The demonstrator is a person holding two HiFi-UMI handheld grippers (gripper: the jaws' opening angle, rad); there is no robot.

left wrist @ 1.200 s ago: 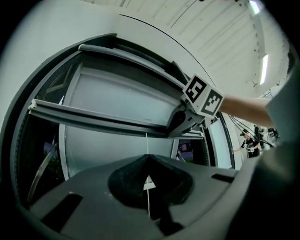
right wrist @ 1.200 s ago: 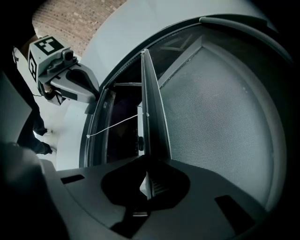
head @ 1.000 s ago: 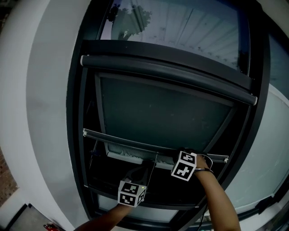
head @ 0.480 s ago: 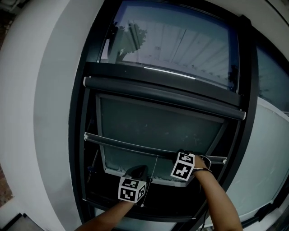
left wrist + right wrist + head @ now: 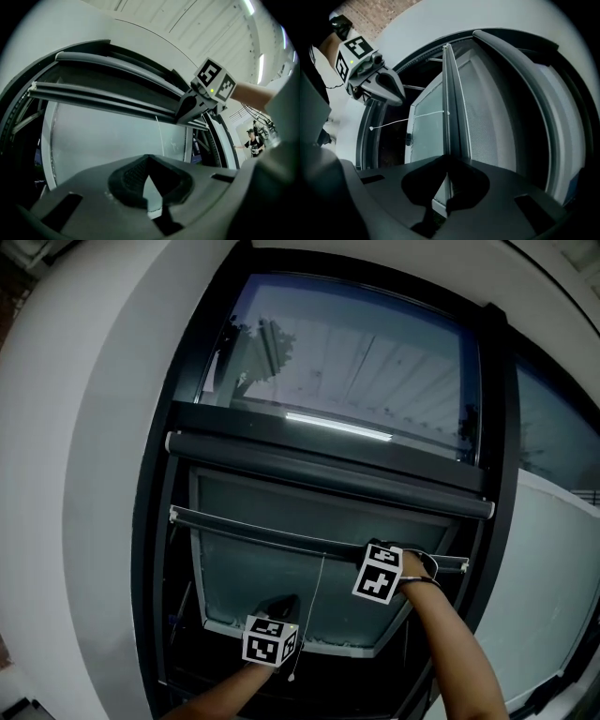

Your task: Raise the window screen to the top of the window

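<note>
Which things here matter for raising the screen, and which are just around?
Job: screen's bottom bar; right gripper, shut on that bar; roller housing above it.
Just there: left gripper, shut and empty; dangling pull cord; tilted window pane; person in the background.

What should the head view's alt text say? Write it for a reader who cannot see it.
At a dark-framed window, the right tool is clamped on the roll-up screen's bottom bar, which sits a little below the roller housing. The left tool hangs lower, in front of the pane, beside the dangling pull cord.
</note>
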